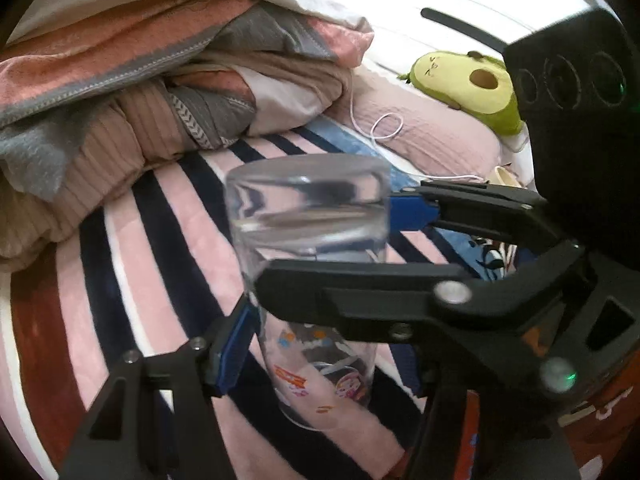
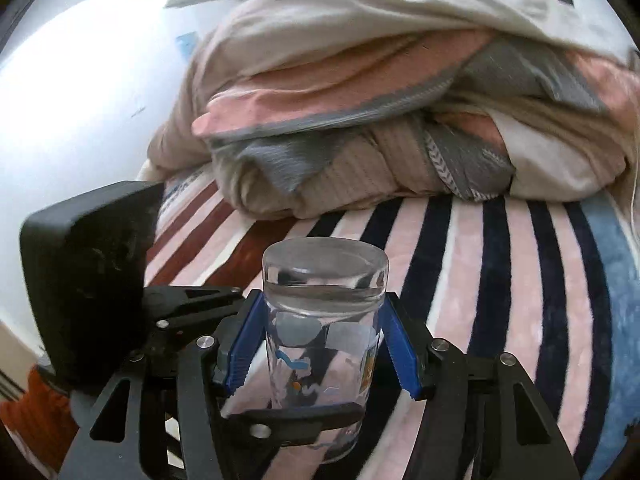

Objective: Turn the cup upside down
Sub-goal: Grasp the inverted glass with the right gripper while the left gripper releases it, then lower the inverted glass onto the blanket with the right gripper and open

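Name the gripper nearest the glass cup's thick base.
The right gripper: its blue pads sit just under the glass cup's base; the left gripper crosses lower.
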